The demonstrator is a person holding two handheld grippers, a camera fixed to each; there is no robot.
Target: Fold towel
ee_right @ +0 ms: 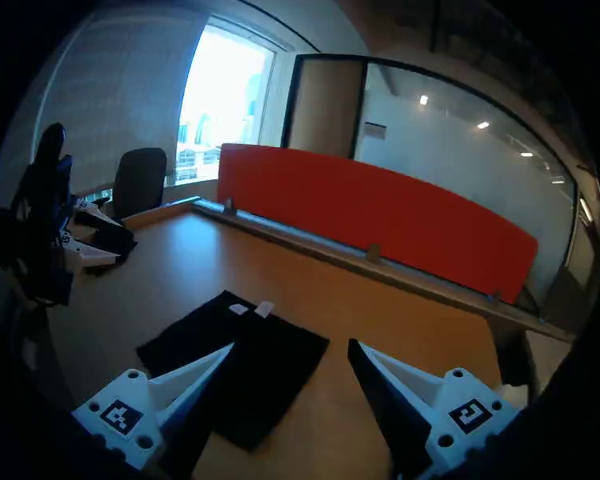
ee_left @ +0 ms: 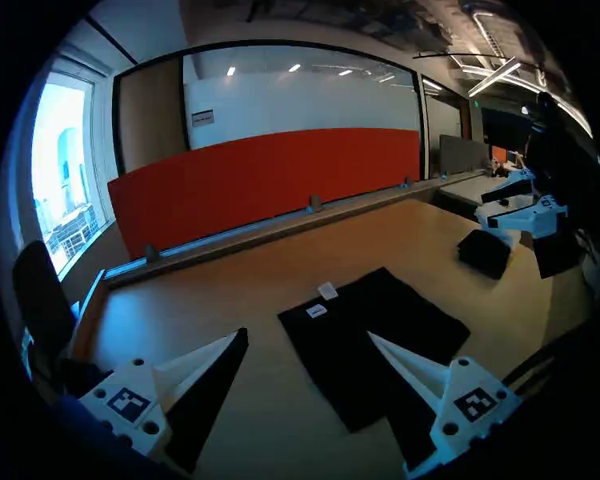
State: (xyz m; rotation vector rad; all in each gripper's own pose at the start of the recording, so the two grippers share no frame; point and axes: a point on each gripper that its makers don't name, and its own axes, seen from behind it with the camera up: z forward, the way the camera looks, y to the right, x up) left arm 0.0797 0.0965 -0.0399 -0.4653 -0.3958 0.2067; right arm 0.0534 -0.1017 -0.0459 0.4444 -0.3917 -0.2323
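Lying flat, black towel (ee_left: 376, 336), long axis diagonal

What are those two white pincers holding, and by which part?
Nothing. The left gripper and the right gripper are both open and empty; the black cloth towel lies flat on the wooden table.

dim room | blown-out window (ee_right: 220, 112) glare | fisheye edges bent

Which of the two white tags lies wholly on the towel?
The tag nearer the left hand-held gripper; it sits wholly on the black towel, while the other tag pokes past its edge over the table.
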